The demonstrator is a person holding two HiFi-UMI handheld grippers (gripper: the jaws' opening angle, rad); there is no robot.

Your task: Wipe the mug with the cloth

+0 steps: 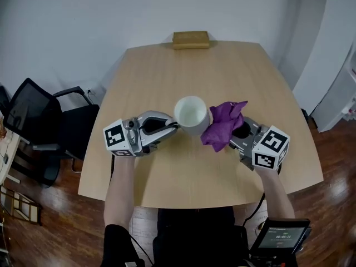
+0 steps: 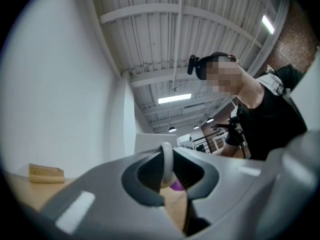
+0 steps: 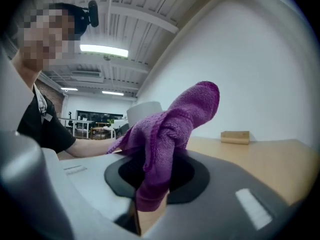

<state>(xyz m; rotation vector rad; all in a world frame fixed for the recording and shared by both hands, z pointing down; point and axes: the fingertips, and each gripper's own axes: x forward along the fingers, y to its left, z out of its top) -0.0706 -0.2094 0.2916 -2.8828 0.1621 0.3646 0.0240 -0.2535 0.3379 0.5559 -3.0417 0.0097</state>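
A white mug (image 1: 192,114) stands upright at the middle of the wooden table (image 1: 161,71), its opening facing up. My left gripper (image 1: 173,125) comes in from the left and is shut on the mug's handle (image 2: 167,163), which stands upright between the jaws in the left gripper view. A crumpled purple cloth (image 1: 222,123) hangs just right of the mug, touching or nearly touching its side. It is pinched in my right gripper (image 1: 236,133). In the right gripper view the cloth (image 3: 170,129) rises out of the jaws, with the mug (image 3: 144,111) behind it.
A small wooden block (image 1: 191,39) lies at the table's far edge. A black office chair (image 1: 41,124) stands left of the table. A device with a screen (image 1: 281,237) hangs near my right forearm. Bare tabletop surrounds the mug.
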